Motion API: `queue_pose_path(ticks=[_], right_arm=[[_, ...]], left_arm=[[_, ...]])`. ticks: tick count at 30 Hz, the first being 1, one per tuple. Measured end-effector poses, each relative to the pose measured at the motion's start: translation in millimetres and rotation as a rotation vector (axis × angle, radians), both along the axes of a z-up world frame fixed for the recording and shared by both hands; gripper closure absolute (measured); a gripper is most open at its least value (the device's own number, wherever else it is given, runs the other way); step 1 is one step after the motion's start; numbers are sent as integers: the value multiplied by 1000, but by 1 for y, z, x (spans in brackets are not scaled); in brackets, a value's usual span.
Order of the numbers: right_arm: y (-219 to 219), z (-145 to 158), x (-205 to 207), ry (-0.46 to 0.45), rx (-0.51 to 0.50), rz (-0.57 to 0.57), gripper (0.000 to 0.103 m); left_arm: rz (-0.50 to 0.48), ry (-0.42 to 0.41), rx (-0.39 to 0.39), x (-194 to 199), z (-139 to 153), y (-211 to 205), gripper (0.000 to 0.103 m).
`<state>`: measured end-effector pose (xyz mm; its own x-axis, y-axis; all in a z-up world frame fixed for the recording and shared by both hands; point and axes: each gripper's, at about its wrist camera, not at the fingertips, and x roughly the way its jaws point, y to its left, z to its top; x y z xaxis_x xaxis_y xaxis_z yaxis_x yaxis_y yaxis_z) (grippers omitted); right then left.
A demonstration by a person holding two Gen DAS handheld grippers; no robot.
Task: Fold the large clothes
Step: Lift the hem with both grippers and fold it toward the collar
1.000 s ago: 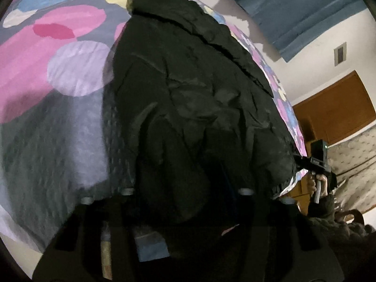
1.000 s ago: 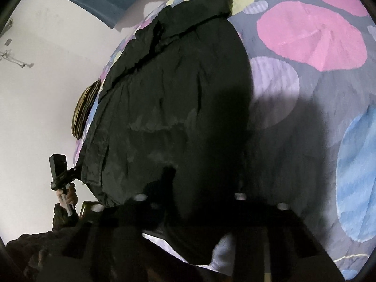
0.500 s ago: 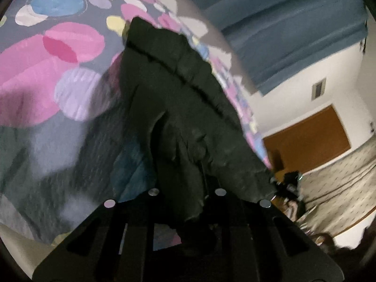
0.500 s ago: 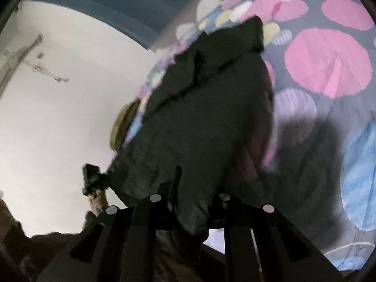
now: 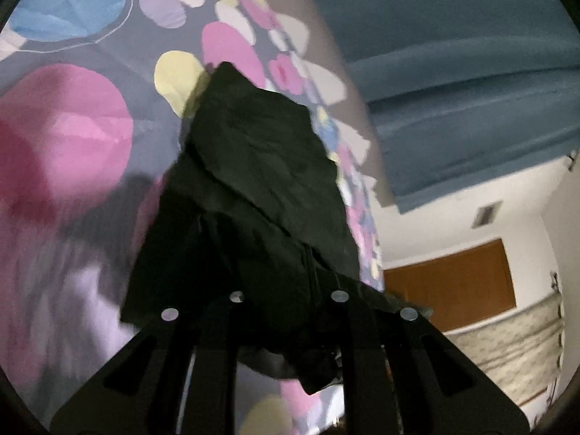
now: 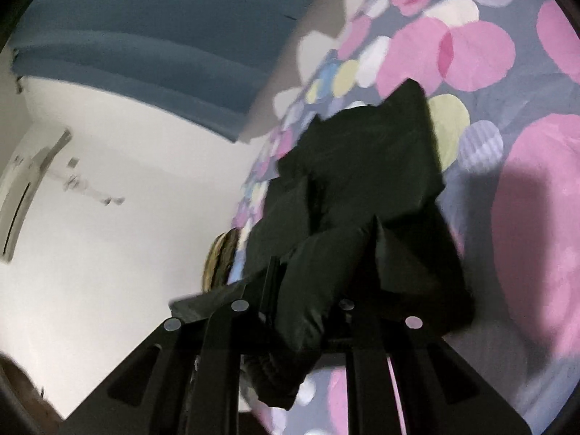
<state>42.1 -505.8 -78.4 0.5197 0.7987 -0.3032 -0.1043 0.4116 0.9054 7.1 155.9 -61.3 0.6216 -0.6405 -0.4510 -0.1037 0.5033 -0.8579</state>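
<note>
A large black padded garment (image 5: 261, 195) lies on a bed with a dotted bedspread (image 5: 65, 137). My left gripper (image 5: 288, 301) is shut on the garment's near edge, and the cloth bunches between its fingers and hangs below them. In the right wrist view the same black garment (image 6: 366, 188) rises off the bedspread (image 6: 536, 195), its near hem pulled up. My right gripper (image 6: 291, 308) is shut on a thick fold of that hem. The fingertips of both grippers are buried in cloth.
A blue curtain (image 5: 453, 90) hangs behind the bed. A brown wooden door (image 5: 449, 282) and a stone-patterned wall (image 5: 507, 348) stand to the right. In the right wrist view a white wall (image 6: 119, 217) and a striped cushion (image 6: 217, 257) lie left of the bed.
Both grippers shut on the garment's near edge, then lifted it and carried it forward over the rest of the garment. Both cameras now point higher, showing more curtain and wall.
</note>
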Motion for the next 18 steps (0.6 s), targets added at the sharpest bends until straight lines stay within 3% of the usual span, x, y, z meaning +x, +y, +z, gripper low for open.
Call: queue_pose_path(ticks=[7,18], right_arm=[[8,-69,49,184,10,-24,89],[8,-78,39,171,60,-37,91]], left_arm=[[12,102,-14,44,-46,2,91],[-16,89,-13,44,-49,5,91]])
